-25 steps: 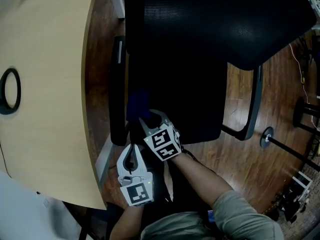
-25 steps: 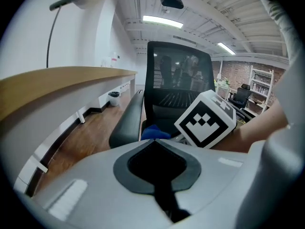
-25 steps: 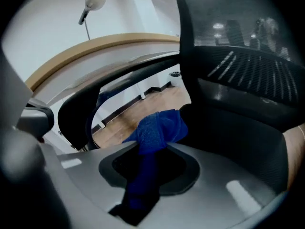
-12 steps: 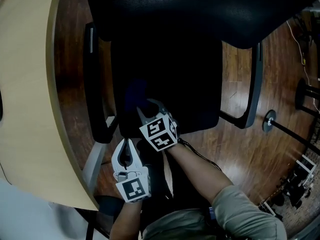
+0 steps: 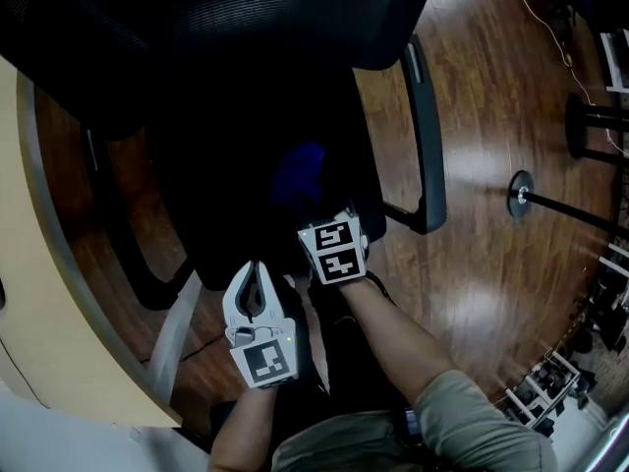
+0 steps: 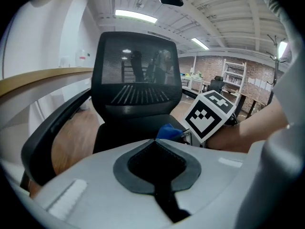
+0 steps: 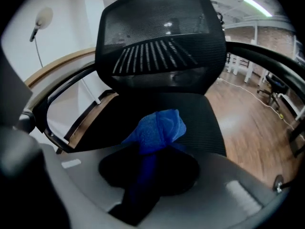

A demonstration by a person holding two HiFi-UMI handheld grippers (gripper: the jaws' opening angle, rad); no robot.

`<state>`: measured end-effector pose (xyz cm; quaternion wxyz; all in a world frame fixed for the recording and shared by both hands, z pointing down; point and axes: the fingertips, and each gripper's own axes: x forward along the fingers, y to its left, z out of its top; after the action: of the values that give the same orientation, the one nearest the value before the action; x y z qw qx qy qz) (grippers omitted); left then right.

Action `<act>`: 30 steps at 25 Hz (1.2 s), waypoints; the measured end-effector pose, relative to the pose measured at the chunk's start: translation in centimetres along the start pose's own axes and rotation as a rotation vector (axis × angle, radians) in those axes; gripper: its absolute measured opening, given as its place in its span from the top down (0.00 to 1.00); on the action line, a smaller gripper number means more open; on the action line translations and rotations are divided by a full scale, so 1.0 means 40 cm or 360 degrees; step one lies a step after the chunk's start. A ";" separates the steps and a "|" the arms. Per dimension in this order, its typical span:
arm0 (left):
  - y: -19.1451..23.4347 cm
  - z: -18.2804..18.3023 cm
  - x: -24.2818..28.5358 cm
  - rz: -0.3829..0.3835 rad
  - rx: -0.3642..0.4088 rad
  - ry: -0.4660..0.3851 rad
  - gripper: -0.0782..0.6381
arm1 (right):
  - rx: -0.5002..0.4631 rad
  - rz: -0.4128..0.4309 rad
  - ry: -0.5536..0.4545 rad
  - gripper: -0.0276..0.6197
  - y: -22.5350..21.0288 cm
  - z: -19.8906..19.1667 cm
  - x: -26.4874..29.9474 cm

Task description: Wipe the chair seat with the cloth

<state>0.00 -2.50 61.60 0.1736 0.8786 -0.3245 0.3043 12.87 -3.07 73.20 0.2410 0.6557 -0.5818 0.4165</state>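
A black office chair stands below me, its seat (image 5: 236, 185) dark under the mesh backrest (image 5: 216, 18). My right gripper (image 5: 314, 214) is shut on a bunched blue cloth (image 5: 298, 170), which rests on the front right part of the seat. In the right gripper view the cloth (image 7: 159, 128) sticks out past the jaws over the seat (image 7: 202, 120). The left gripper (image 5: 257, 271) hangs shut and empty just off the seat's front edge, to the left of the right one. In the left gripper view the cloth (image 6: 167, 131) shows beyond the closed jaw tips.
A curved light wooden desk (image 5: 39, 303) runs along the left. Chair armrests flank the seat, the right one (image 5: 423, 136) and the left one (image 5: 138, 264). The wood floor (image 5: 482, 293) carries a stand with a round base (image 5: 521, 193); equipment sits at the lower right corner.
The cloth and right gripper have moved from the seat's front left toward its right. The view has swung, so the chair sits turned and the desk lies further left. The left gripper stays shut.
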 end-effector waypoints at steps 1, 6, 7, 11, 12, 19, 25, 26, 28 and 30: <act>-0.022 0.008 0.014 -0.0028 0.0018 -0.0001 0.88 | 0.0045 -0.0044 -0.0006 0.82 -0.040 -0.006 -0.011; -0.119 0.025 0.068 -0.0142 0.0079 0.0004 0.88 | 0.0319 -0.0259 -0.0005 0.82 -0.211 -0.065 -0.061; -0.136 0.024 0.077 -0.0161 0.0093 0.0013 0.88 | 0.0382 -0.0293 0.0002 0.81 -0.239 -0.084 -0.068; -0.180 0.016 0.106 -0.0198 0.0142 0.0034 0.88 | 0.0559 -0.0386 0.0008 0.81 -0.305 -0.131 -0.087; -0.187 0.012 0.109 -0.0203 0.0152 0.0043 0.88 | 0.0584 -0.0397 0.0014 0.81 -0.310 -0.142 -0.088; -0.195 -0.048 0.144 -0.0195 0.0139 0.0123 0.88 | 0.0584 -0.0402 0.0051 0.81 -0.330 -0.190 -0.064; -0.140 -0.057 0.117 -0.0119 0.0090 0.0103 0.88 | 0.0462 -0.0419 0.0026 0.81 -0.305 -0.153 -0.088; -0.123 -0.049 0.105 -0.0099 0.0084 0.0087 0.88 | 0.0424 -0.0409 0.0014 0.81 -0.287 -0.136 -0.096; -0.083 -0.034 0.074 -0.0051 0.0064 0.0058 0.88 | 0.0329 -0.0360 -0.0007 0.81 -0.232 -0.099 -0.110; -0.036 -0.025 0.042 0.0001 0.0036 0.0042 0.88 | 0.0216 -0.0275 -0.0022 0.81 -0.156 -0.063 -0.115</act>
<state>1.55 -1.73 63.29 0.1678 0.8762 -0.3191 0.3197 18.33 2.80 71.81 0.2271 0.7211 -0.4951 0.4281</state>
